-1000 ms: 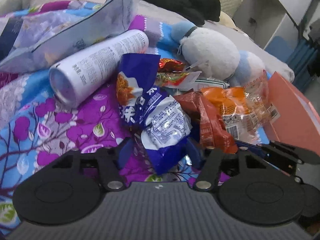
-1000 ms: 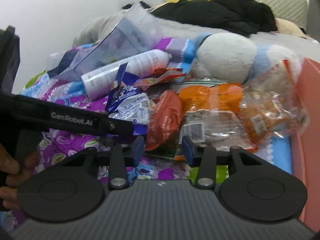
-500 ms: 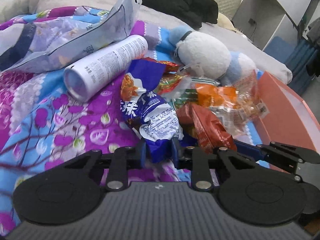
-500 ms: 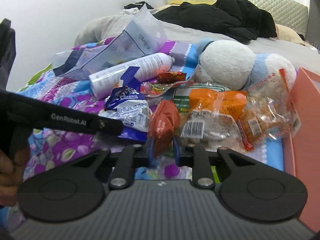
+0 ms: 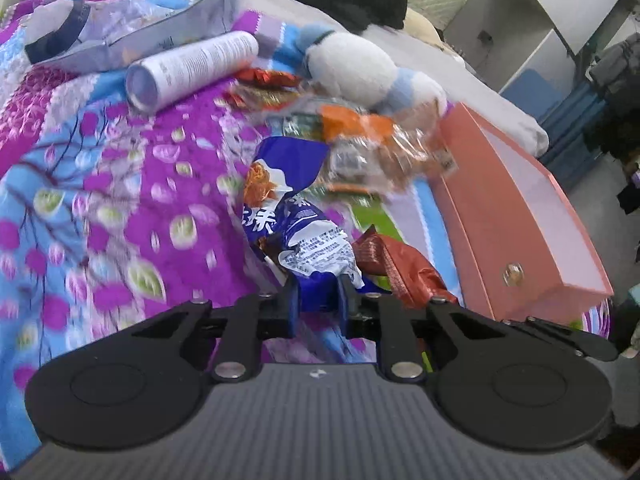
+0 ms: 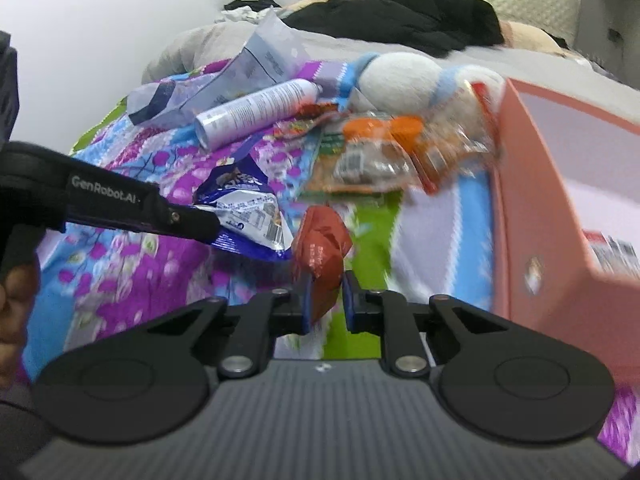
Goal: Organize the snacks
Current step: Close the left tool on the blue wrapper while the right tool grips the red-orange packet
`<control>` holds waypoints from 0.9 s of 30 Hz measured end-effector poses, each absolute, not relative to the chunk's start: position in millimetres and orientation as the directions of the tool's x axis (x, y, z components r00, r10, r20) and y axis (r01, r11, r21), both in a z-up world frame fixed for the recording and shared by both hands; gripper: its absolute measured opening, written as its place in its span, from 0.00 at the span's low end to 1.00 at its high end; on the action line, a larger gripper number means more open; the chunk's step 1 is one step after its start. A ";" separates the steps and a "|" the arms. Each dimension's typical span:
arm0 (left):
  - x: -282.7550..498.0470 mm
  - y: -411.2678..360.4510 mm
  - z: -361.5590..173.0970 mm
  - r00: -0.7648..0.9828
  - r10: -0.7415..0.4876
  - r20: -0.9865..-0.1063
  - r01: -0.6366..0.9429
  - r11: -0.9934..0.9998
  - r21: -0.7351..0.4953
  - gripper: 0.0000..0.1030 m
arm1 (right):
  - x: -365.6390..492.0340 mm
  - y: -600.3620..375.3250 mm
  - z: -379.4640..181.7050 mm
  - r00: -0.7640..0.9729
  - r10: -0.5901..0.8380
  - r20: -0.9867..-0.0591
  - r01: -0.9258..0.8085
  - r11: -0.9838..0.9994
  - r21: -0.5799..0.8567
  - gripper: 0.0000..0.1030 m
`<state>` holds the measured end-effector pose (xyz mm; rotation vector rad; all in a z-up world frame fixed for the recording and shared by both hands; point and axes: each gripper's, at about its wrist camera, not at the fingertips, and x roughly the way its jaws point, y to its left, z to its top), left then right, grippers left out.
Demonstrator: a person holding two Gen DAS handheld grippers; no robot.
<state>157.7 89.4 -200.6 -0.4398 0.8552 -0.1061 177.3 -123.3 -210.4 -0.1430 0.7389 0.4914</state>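
My left gripper [image 5: 318, 298] is shut on a blue and white snack packet [image 5: 288, 216] and holds it lifted above the flowered bedspread. My right gripper [image 6: 326, 298] is shut on a red-brown snack packet [image 6: 322, 240], also lifted. Each held packet shows in the other view: the red-brown one in the left wrist view [image 5: 404, 268], the blue one in the right wrist view [image 6: 244, 208]. Orange and clear snack bags [image 5: 372, 148] [image 6: 384, 148] still lie in a pile by the plush toy. An open salmon-pink box [image 5: 516, 216] [image 6: 560, 200] stands to the right.
A white cylindrical can [image 5: 192, 68] [image 6: 256, 112] and a pale zip pouch [image 5: 160, 28] lie at the back left. A white and blue plush toy [image 5: 360, 68] [image 6: 400, 80] sits behind the snacks. Black clothing [image 6: 404, 24] lies on the bed farther back.
Both grippers closed on their packets, then lifted them and pulled back from the pile toward the right. The pink box is now closer and more in view.
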 end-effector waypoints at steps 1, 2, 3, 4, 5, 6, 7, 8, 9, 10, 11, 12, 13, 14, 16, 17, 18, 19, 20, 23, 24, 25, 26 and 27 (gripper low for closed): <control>151.2 85.1 -200.1 0.654 -0.264 -0.709 -0.088 0.905 -0.417 0.19 | 169.6 -128.5 -209.5 0.631 0.375 -0.679 -0.471 0.881 0.049 0.18; 145.6 81.7 -201.2 0.646 -0.268 -0.714 -0.090 0.903 -0.420 0.19 | 163.1 -132.6 -208.5 0.631 0.372 -0.681 -0.466 0.883 0.051 0.18; 138.9 77.0 -202.6 0.629 -0.274 -0.728 -0.099 0.900 -0.424 0.19 | 157.2 -135.7 -208.2 0.630 0.370 -0.683 -0.462 0.885 0.053 0.18; 133.1 73.5 -203.3 0.617 -0.284 -0.734 -0.100 0.897 -0.431 0.19 | 150.8 -139.0 -208.5 0.628 0.365 -0.687 -0.458 0.888 0.053 0.18; 126.5 69.6 -202.9 0.612 -0.290 -0.736 -0.093 0.898 -0.431 0.19 | 144.8 -142.2 -209.1 0.622 0.358 -0.696 -0.449 0.892 0.057 0.18; 119.4 66.1 -202.2 0.606 -0.288 -0.742 -0.086 0.903 -0.421 0.19 | 139.9 -145.0 -208.9 0.617 0.356 -0.702 -0.442 0.894 0.065 0.18; 114.0 63.8 -201.3 0.600 -0.285 -0.748 -0.082 0.907 -0.412 0.19 | 135.0 -147.0 -208.3 0.614 0.356 -0.704 -0.439 0.896 0.070 0.18; 107.5 62.0 -200.5 0.595 -0.285 -0.752 -0.079 0.910 -0.407 0.19 | 129.0 -148.7 -207.5 0.617 0.350 -0.705 -0.434 0.899 0.067 0.18; 103.5 62.1 -200.3 0.589 -0.284 -0.757 -0.082 0.910 -0.406 0.19 | 124.2 -150.0 -206.9 0.621 0.344 -0.705 -0.427 0.902 0.064 0.18; 99.3 62.5 -199.9 0.582 -0.275 -0.765 -0.090 0.913 -0.397 0.19 | 120.4 -151.5 -206.9 0.621 0.339 -0.707 -0.417 0.906 0.068 0.18; 95.0 61.5 -198.9 0.577 -0.256 -0.776 -0.095 0.922 -0.375 0.19 | 117.3 -153.0 -207.4 0.617 0.337 -0.711 -0.410 0.909 0.075 0.19; 92.7 61.0 -197.5 0.574 -0.244 -0.781 -0.093 0.929 -0.359 0.19 | 114.4 -154.6 -208.2 0.611 0.333 -0.718 -0.400 0.913 0.083 0.20; 92.8 62.6 -196.7 0.573 -0.244 -0.783 -0.092 0.930 -0.357 0.19 | 112.5 -156.5 -208.1 0.604 0.330 -0.725 -0.389 0.917 0.092 0.20; 90.7 63.7 -195.9 0.573 -0.249 -0.781 -0.094 0.927 -0.364 0.19 | 110.9 -158.3 -207.6 0.600 0.334 -0.727 -0.377 0.919 0.112 0.20; 89.8 66.5 -194.2 0.571 -0.243 -0.784 -0.096 0.929 -0.358 0.19 | 107.2 -158.3 -206.8 0.599 0.336 -0.727 -0.372 0.920 0.119 0.20; 88.8 66.2 -192.4 0.579 -0.228 -0.783 -0.091 0.936 -0.340 0.19 | 104.9 -156.4 -206.6 0.604 0.327 -0.727 -0.377 0.921 0.101 0.20; 88.2 66.1 -190.2 0.586 -0.210 -0.783 -0.092 0.942 -0.322 0.20 | 103.1 -154.7 -206.4 0.609 0.316 -0.727 -0.383 0.920 0.080 0.21; 88.8 66.9 -189.0 0.588 -0.199 -0.784 -0.096 0.945 -0.311 0.20 | 103.1 -153.3 -206.4 0.613 0.308 -0.728 -0.386 0.920 0.065 0.27; 89.0 68.1 -188.0 0.587 -0.189 -0.787 -0.104 0.947 -0.305 0.20 | 103.3 -153.6 -205.8 0.615 0.308 -0.725 -0.385 0.921 0.065 0.33; 94.4 73.1 -186.8 0.546 -0.194 -0.815 -0.122 0.944 -0.306 0.23 | 102.6 -156.8 -202.6 0.636 0.303 -0.710 -0.372 0.926 0.063 0.77; 94.6 75.2 -186.7 0.540 -0.200 -0.817 -0.126 0.941 -0.314 0.34 | 101.8 -157.8 -201.4 0.645 0.304 -0.702 -0.370 0.927 0.062 0.85; 94.0 76.6 -186.4 0.538 -0.201 -0.819 -0.131 0.939 -0.317 0.54 | 101.4 -158.7 -200.3 0.653 0.306 -0.693 -0.368 0.928 0.062 0.86; 93.1 78.2 -185.0 0.539 -0.196 -0.819 -0.137 0.939 -0.315 0.65 | 101.1 -159.4 -199.2 0.659 0.310 -0.686 -0.368 0.927 0.066 0.86; 92.1 78.6 -183.4 0.547 -0.190 -0.815 -0.138 0.940 -0.312 0.78 | 101.0 -159.0 -198.9 0.664 0.310 -0.680 -0.370 0.927 0.062 0.86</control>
